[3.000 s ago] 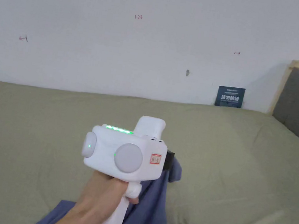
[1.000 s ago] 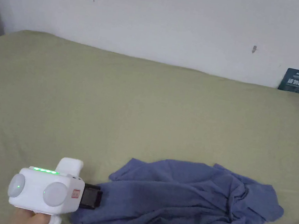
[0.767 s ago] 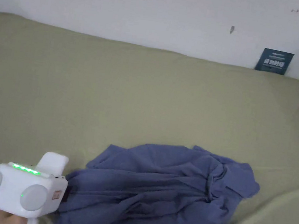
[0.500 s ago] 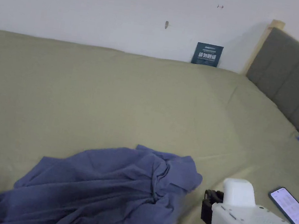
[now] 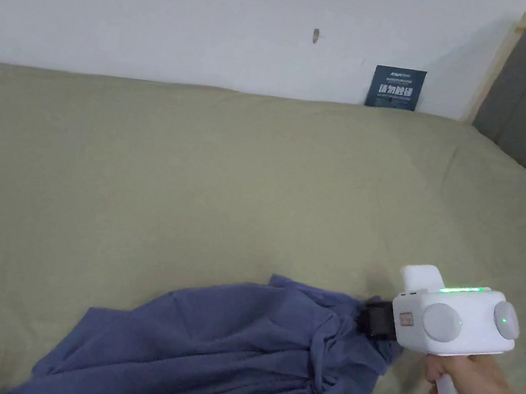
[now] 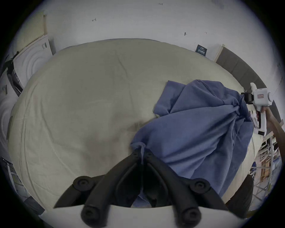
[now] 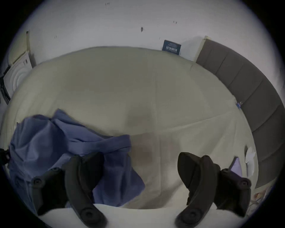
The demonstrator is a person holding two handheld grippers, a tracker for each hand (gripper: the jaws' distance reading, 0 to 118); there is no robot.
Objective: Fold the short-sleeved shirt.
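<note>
Left gripper [image 6: 142, 155]: I keep it pinching a shirt [image 5: 223, 353] edge.
Right gripper [image 7: 139, 163]: newly arrived at shirt's far end, jaws wide; my second grasp is pending.

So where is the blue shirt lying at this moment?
In the head view the blue shirt lies crumpled on the green bed sheet at the near edge, its left end pinched in the left gripper, the open right gripper at its right end.

Seen from the right claw [image 7: 140, 163], jaws spread wide above an olive-sheeted bed [image 7: 123, 92]. Crumpled at lower left, a blue short-sleeved shirt [image 7: 64, 148], one jaw lying over its edge, the other over bare sheet. Along the right, a grey padded headboard [image 7: 246, 86]; against the white wall [image 7: 108, 23], a small dark sign [image 7: 171, 47].
</note>
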